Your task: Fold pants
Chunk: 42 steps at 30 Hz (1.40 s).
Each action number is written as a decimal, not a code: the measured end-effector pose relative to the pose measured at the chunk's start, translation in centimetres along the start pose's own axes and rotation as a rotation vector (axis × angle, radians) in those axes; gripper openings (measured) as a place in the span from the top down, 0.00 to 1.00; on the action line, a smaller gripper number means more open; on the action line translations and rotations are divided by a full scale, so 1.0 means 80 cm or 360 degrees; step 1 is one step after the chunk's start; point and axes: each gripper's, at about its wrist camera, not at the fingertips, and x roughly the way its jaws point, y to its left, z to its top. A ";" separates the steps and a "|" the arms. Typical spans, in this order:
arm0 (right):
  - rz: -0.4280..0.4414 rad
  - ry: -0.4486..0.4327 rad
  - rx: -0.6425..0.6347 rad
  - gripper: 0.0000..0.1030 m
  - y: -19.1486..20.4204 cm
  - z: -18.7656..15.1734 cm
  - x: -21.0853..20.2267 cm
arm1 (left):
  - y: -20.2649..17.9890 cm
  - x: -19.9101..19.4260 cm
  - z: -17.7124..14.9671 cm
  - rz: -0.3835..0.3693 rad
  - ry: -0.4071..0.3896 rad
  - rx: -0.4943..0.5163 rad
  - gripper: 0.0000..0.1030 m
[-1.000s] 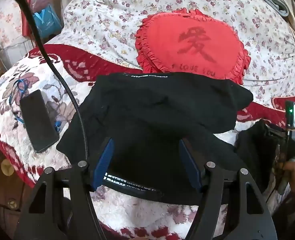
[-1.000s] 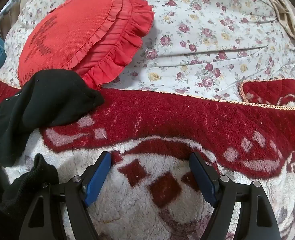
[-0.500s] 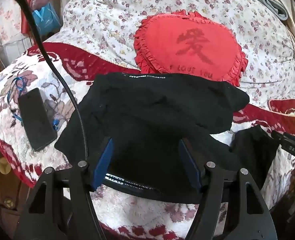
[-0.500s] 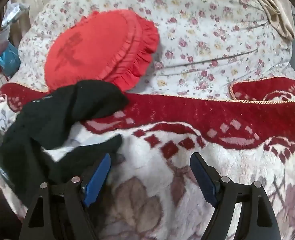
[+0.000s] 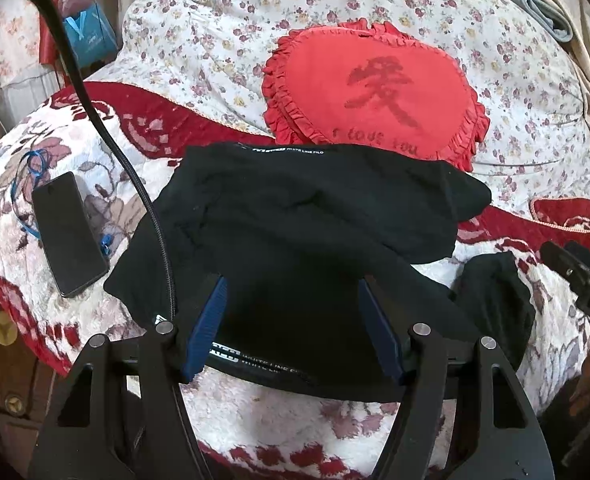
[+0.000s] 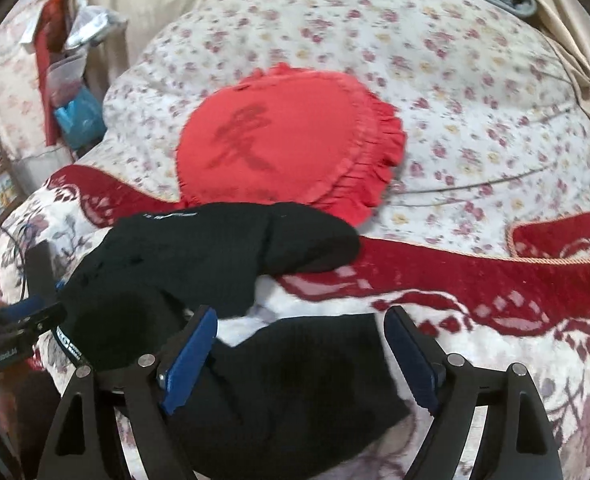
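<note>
Now the right gripper (image 6: 299,354) has swung back toward the black pants (image 5: 295,236), its released jaws hanging over a loose leg end that a second ago lay off to its left. The left gripper (image 5: 293,326) stays put, jaws spread apart over the near waistband, gripping nothing. Those pants lie bunched on the bed's blanket (image 5: 255,412), far edge against the red heart pillow (image 5: 375,92), a phone (image 5: 69,234) to their left.
</note>
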 end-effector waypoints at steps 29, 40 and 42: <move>0.0150 0.0127 -0.0045 0.19 0.040 -0.018 0.024 | 0.006 0.016 -0.008 0.0032 0.0056 -0.0017 0.35; 0.0152 0.0168 -0.0009 0.19 0.028 -0.024 0.035 | 0.008 0.023 -0.009 0.0025 0.0092 -0.0031 0.35; 0.0136 0.0179 0.0010 0.19 0.022 -0.026 0.037 | 0.008 0.026 -0.010 0.0023 0.0102 -0.0036 0.35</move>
